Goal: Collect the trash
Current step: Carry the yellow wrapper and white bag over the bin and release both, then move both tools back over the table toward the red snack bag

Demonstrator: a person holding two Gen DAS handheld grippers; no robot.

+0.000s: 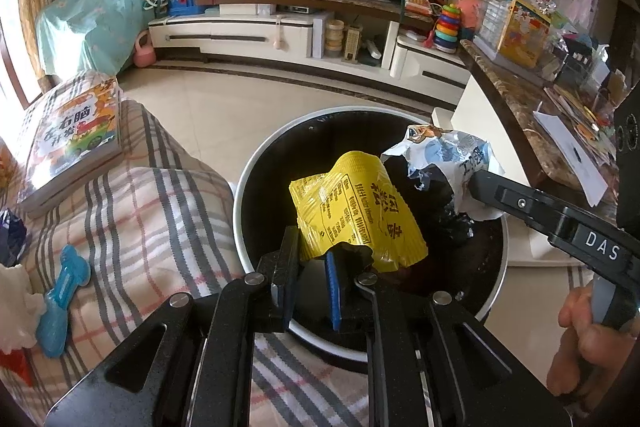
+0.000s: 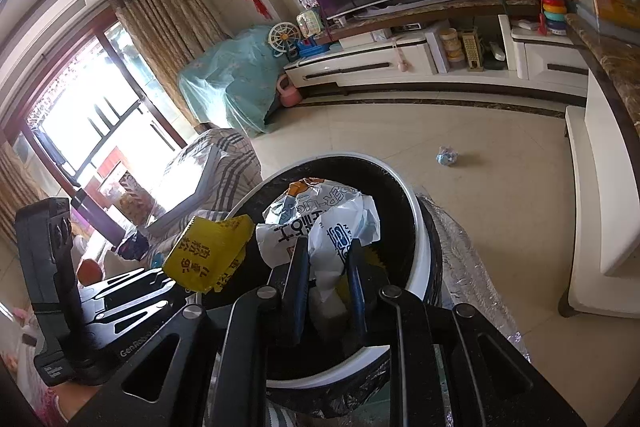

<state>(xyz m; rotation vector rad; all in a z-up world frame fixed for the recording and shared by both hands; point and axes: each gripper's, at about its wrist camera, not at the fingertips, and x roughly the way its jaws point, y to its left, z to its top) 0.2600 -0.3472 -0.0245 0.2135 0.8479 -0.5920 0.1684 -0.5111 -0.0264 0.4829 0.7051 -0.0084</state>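
Note:
A round trash bin (image 1: 256,163) with a white rim and black liner stands below both grippers; it also shows in the right wrist view (image 2: 416,211). My left gripper (image 1: 310,259) is shut on a yellow snack wrapper (image 1: 360,211), held over the bin's mouth; the wrapper also shows in the right wrist view (image 2: 208,251). My right gripper (image 2: 328,259) is shut on a crumpled white and blue wrapper (image 2: 320,223), also over the bin; that wrapper shows in the left wrist view (image 1: 444,159).
A plaid-covered sofa (image 1: 140,211) with a book (image 1: 72,139) and a blue toy (image 1: 64,303) lies left of the bin. A small crumpled blue scrap (image 2: 447,155) lies on the tiled floor. A marble counter (image 1: 520,107) stands at the right. A TV stand (image 1: 280,35) runs along the far wall.

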